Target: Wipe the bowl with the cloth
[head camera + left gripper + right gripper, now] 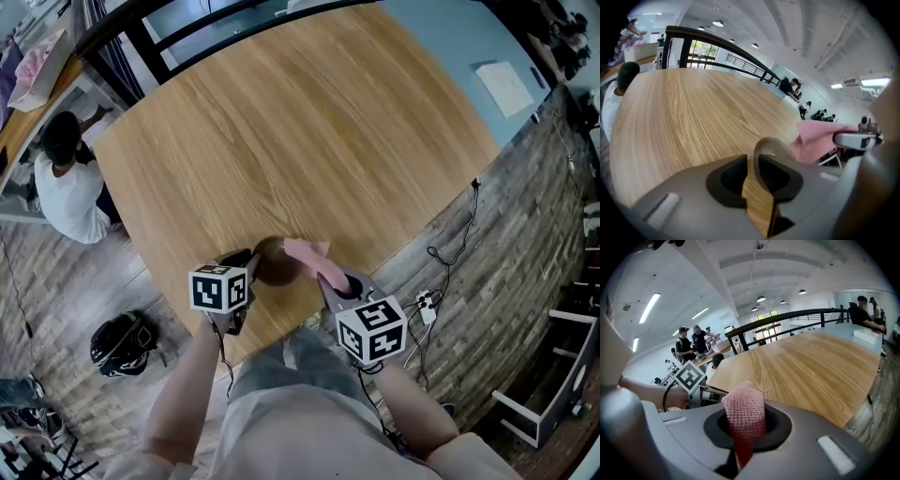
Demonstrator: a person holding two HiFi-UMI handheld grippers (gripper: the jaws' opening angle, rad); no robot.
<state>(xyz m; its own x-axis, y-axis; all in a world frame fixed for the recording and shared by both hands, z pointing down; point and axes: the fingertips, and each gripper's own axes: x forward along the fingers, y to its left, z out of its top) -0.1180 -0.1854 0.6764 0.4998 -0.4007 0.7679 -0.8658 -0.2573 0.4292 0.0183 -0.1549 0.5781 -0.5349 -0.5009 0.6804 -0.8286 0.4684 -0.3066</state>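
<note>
The bowl (274, 265), small and brown, sits on the wooden worktop (309, 141) close to its near edge, just in from the corner nearest the person. The pink knitted cloth (307, 253) lies over the bowl's right side and runs back from there into the right gripper (330, 279).

In the right gripper view its fingers (780, 427) are closed on a bunched fold of the cloth. The fabric fills the gap between them and rises in a rounded hump above the tips.

The left gripper (246, 270) is at the bowl's left side. In the left gripper view its fingers (780, 176) stand partly apart, with a strip of worktop showing through the gap. The bowl's thin rim stands up in that gap, closer to the finger on the right of that view, and the two fingers do not clamp it. Beyond the rim, the cloth shows as a pink flap leading to the other gripper's grey tip.

The rest of the worktop stretches away bare towards its far edge, where a dark railing runs. A person in a white top (66, 192) is beside the worktop's left corner. A black bag (124, 342) lies on the plank floor below the near-left edge, and cables trail along the floor off the right edge.
</note>
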